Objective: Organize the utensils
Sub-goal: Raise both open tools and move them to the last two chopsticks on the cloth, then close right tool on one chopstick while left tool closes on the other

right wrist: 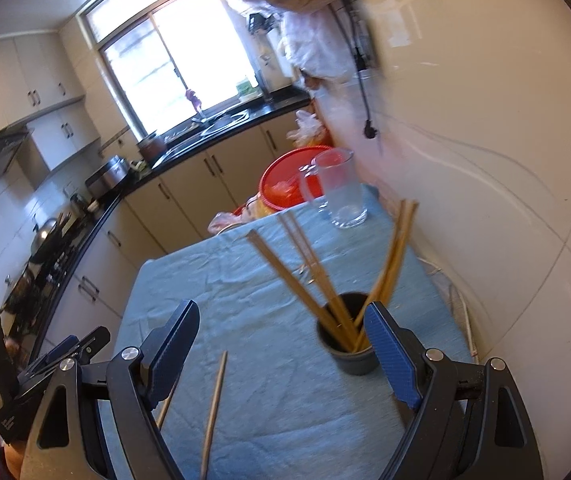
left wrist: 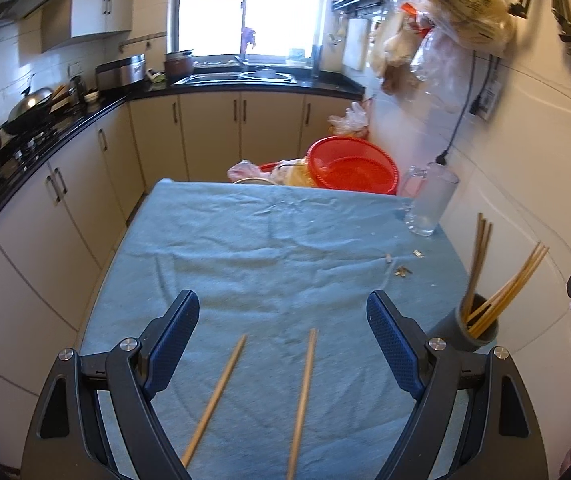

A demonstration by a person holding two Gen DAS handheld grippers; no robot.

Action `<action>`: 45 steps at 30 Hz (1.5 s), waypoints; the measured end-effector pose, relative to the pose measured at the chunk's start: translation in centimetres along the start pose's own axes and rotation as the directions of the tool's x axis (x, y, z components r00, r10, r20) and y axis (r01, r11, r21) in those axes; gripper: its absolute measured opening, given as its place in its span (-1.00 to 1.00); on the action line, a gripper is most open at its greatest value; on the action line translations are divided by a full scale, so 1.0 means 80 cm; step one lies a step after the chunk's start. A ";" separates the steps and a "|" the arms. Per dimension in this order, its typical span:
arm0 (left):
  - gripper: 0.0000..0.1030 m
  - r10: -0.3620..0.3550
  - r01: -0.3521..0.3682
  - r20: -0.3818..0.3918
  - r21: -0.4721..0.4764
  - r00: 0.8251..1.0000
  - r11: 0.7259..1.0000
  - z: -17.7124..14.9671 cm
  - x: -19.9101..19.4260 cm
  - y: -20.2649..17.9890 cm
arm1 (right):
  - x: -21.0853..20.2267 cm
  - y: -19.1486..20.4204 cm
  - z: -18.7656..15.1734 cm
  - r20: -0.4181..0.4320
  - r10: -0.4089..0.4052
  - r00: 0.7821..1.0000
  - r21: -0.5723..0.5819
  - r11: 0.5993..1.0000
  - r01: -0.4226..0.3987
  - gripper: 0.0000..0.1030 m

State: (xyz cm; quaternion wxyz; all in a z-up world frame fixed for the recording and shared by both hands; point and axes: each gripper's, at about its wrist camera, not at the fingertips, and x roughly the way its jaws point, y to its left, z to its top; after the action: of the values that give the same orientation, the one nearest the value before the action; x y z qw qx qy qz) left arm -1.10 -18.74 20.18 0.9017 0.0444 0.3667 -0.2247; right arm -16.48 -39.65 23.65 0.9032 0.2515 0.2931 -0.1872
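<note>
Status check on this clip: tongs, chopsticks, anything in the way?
Left tongs and right tongs open, empty. Two chopsticks loose on the blue cloth; others in the grey cup. Nothing in the way.

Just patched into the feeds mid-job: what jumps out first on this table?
Two loose chopsticks lie on the blue cloth between the open left gripper fingers. At the table's right edge, a grey cup already holds several chopsticks, just ahead of the empty right gripper. Farther back stands an empty glass jug.

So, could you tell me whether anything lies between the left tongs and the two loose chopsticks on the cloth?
Nothing visible does: the left tongs are open above the loose chopsticks, with only bare blue cloth around them.
</note>
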 end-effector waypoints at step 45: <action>0.65 0.172 -0.196 -0.194 -0.117 0.966 0.974 -0.101 0.019 0.255 | 0.237 0.144 -0.146 -0.464 0.091 0.881 0.016 0.995 -0.094 0.03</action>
State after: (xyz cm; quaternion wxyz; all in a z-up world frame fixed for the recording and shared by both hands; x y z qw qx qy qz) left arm 3.56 0.92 11.53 0.8821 0.0375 0.4566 -0.1095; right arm -1.61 -27.38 7.58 0.8158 0.2996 0.4886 -0.0776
